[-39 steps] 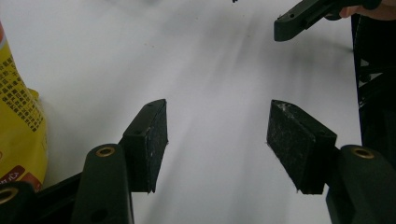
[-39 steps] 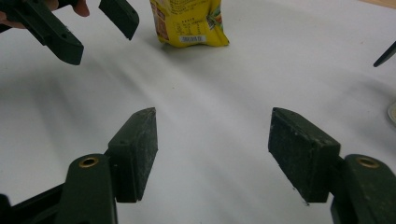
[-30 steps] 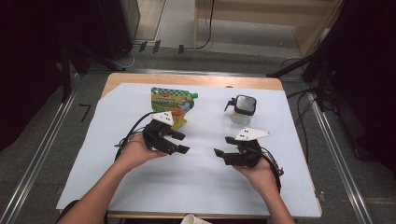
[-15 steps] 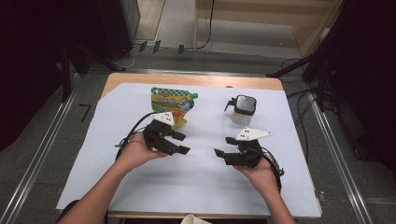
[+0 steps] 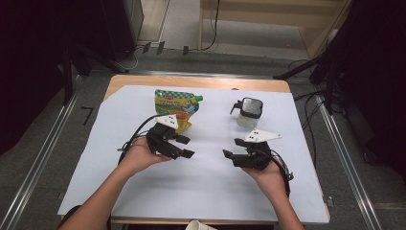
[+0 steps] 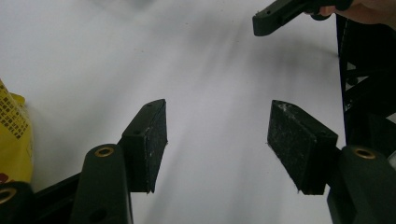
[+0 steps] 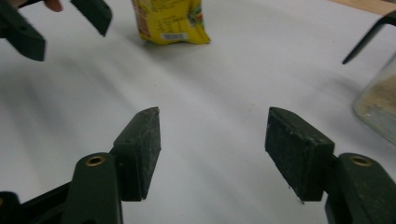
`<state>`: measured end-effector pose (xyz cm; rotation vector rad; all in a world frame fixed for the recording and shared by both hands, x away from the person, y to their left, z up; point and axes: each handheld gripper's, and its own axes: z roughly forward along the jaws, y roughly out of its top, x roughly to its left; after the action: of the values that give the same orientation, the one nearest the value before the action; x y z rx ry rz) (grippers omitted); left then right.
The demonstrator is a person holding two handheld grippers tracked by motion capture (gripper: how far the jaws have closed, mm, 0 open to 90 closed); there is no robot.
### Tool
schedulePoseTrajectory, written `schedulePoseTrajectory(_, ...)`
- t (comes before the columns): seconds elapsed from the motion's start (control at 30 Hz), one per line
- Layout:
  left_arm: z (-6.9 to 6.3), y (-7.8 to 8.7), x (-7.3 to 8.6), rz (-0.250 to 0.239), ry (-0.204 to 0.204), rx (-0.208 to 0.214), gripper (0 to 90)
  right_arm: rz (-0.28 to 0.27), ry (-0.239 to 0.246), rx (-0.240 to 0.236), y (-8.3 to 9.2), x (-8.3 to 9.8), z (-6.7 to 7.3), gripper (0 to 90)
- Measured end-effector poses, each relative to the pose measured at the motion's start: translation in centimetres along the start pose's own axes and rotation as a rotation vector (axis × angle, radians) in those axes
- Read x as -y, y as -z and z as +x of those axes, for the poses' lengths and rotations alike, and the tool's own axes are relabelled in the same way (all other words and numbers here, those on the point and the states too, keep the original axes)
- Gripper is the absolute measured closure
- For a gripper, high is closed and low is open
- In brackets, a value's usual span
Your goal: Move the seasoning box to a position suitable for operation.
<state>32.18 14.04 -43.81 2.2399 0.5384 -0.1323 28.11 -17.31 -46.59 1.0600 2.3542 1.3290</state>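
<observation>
Nothing moved since earlier frame: left tongs and right tongs rest open, empty. Risk: careless reach topples glass jar beside pouch.

Left gripper: no shift from its place left of frame centre.
Right gripper: same spot, right of centre.
Pouch, jar: unmoved.

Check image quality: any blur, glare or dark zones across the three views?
High view: table sheet evenly lit, surroundings nearly black. Left gripper view: jaws sharp, yellow pouch soft at the edge, soft shadows on the sheet. Right gripper view: glass jar blurred and cropped, no glare.
</observation>
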Motion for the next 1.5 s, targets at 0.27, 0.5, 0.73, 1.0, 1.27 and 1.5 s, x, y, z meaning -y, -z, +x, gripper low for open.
schedulePoseTrajectory(0.27,-0.1,0.0,0.0,-0.016,0.005,-0.003,39.7,-0.010,-0.082,0.070,-0.3,0.2,-2.1,35.5)
schedulePoseTrajectory(0.5,-0.1,-0.2,0.0,-0.008,0.003,0.001,39.7,-0.017,-0.121,0.151,-0.3,0.1,-3.8,32.9)
schedulePoseTrajectory(0.73,-0.1,-0.5,0.0,0.001,0.001,0.008,39.8,-0.025,-0.188,0.272,-0.6,0.3,-5.9,26.4)
schedulePoseTrajectory(1.0,-0.1,-0.5,0.0,0.000,0.006,0.010,39.8,-0.038,-0.263,0.387,-2.2,-0.3,-7.9,13.9)
schedulePoseTrajectory(1.27,-0.3,-0.7,0.1,0.003,0.014,0.016,39.9,-0.050,-0.306,0.491,-4.7,-0.8,-8.2,12.9)
schedulePoseTrajectory(1.5,-0.4,-0.6,0.4,0.003,0.018,0.015,40.1,-0.094,-0.297,0.584,-6.8,-1.3,-8.4,8.7)
